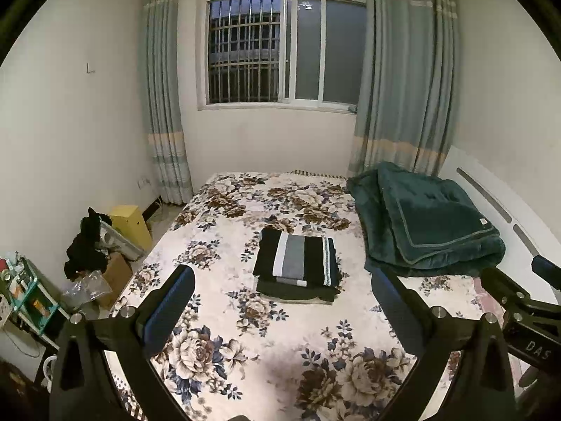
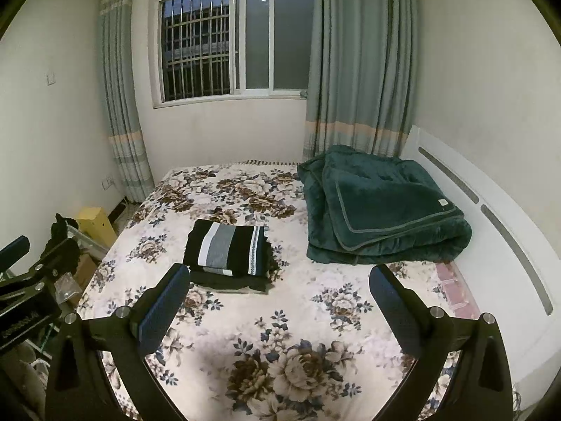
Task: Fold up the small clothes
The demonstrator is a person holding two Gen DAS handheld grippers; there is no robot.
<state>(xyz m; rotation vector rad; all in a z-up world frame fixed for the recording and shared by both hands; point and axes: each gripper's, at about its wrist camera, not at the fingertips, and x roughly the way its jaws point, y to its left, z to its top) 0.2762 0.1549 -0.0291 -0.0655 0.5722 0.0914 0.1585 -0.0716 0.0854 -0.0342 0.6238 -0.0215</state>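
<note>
Left claw (image 1: pixel 282 277) agape, folded clothes (image 1: pixel 298 263) just beyond.

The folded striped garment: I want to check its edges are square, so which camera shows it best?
The left wrist view: the folded striped garment lies centred between the open fingers, all edges clear. The right wrist view shows it off to the left, its near corner hidden behind a finger.

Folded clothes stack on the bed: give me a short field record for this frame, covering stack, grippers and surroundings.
stack: folded clothes, striped piece on top, resting on the floral bedspread
left gripper: jaws open, empty, short of the stack
right gripper: jaws open, empty
beside stack: green blanket, folded, apart from it
background: barred window, curtains
</note>
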